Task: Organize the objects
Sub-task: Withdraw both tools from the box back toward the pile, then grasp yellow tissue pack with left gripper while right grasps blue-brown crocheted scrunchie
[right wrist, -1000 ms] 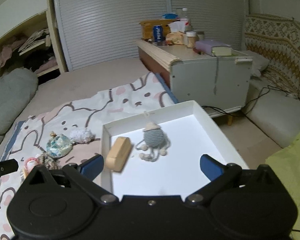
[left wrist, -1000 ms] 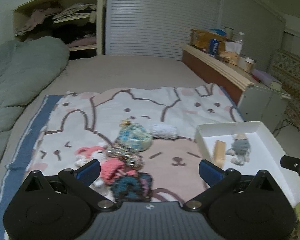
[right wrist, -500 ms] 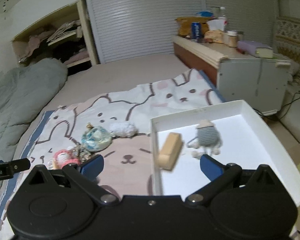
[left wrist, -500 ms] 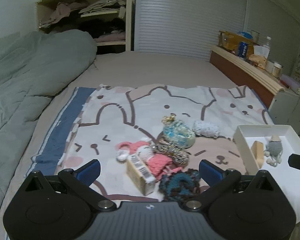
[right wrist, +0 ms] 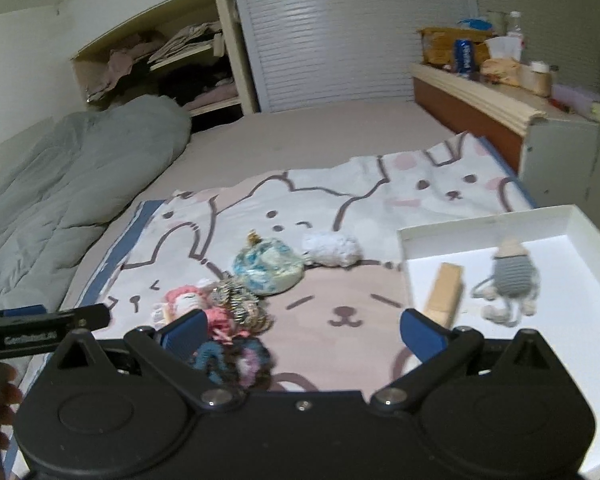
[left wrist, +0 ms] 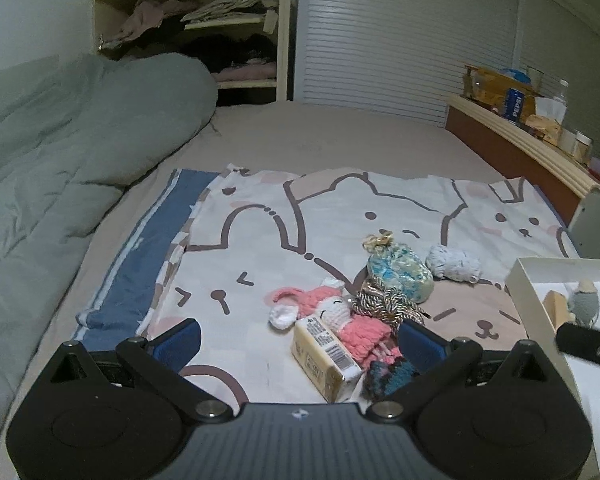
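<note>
A heap of small things lies on the cartoon blanket [left wrist: 340, 216]: a pink crochet doll [left wrist: 340, 316], a yellow boxed bar [left wrist: 326, 356], a gold cord bundle [left wrist: 384, 300], a blue-green pouch [left wrist: 400, 272], a white fluffy piece [left wrist: 454, 264] and a dark crochet piece [right wrist: 236, 360]. A white tray [right wrist: 572, 320] on the right holds a grey crochet toy [right wrist: 514, 272] and a tan block [right wrist: 444, 292]. My left gripper [left wrist: 300, 340] is open and empty, just before the heap. My right gripper [right wrist: 304, 332] is open and empty, between heap and tray.
A grey duvet [left wrist: 60, 152] covers the bed's left side. A wooden headboard shelf [right wrist: 480, 92] with a can and jars runs along the right. Open shelves [left wrist: 204, 32] with clothes stand at the back. The other gripper's finger [right wrist: 40, 320] shows at left.
Both grippers have swung left, away from the tray and toward the heap. The yellow boxed bar has come into the left view. Both stay open.
</note>
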### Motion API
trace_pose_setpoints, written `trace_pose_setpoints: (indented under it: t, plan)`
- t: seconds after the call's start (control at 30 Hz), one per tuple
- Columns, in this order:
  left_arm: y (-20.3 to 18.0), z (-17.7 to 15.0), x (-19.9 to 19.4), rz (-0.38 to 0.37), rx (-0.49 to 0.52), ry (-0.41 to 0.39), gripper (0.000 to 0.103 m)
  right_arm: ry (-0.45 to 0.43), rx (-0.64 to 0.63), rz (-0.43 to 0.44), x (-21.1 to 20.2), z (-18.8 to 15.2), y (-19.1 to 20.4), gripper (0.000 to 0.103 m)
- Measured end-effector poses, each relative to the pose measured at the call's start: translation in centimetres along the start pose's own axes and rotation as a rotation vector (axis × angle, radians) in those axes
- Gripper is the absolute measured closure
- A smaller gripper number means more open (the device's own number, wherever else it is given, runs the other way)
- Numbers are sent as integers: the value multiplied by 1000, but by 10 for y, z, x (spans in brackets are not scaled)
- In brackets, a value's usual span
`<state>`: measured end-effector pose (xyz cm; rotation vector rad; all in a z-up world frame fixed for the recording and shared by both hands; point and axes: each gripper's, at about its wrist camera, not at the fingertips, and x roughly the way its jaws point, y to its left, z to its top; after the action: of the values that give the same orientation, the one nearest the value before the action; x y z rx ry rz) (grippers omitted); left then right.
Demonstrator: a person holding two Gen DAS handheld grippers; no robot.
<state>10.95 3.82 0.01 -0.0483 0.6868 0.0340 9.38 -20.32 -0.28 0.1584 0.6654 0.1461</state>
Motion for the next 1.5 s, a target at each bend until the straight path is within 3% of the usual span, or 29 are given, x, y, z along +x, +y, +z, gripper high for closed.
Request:
trace_pose_setpoints:
  t: [0.33, 0.73, 0.83, 1.0, 1.07, 1.27, 1.4, 1.5]
  plan:
    - [-8, -10, 51, -54, 7, 70, 0, 44, -55, 42, 39, -22, 18, 0]
    - [14, -26, 89, -16, -30, 180, 0, 74, -98, 69, 58, -41, 17, 0]
    - [19, -25, 81, 26, -41, 201, 0, 80, -96, 84, 59, -43, 15, 0]
    - [22, -28, 69, 120, 31, 205, 0, 85, -117, 101, 62, -47, 16, 0]
    - [26, -24, 66, 99, 21, 173, 0, 87, -123, 120, 63, -49, 17, 0]
    - [26, -9, 74, -77, 34, 70, 0, 81, -180, 186, 65, -54, 24, 0]
    - [26, -12, 90, -142, 120, 69, 0, 81, -202, 212, 70, -55, 26, 0]
    - [31, -14, 103, -178, 131, 74, 0, 83, -211, 233, 77, -56, 29, 0]
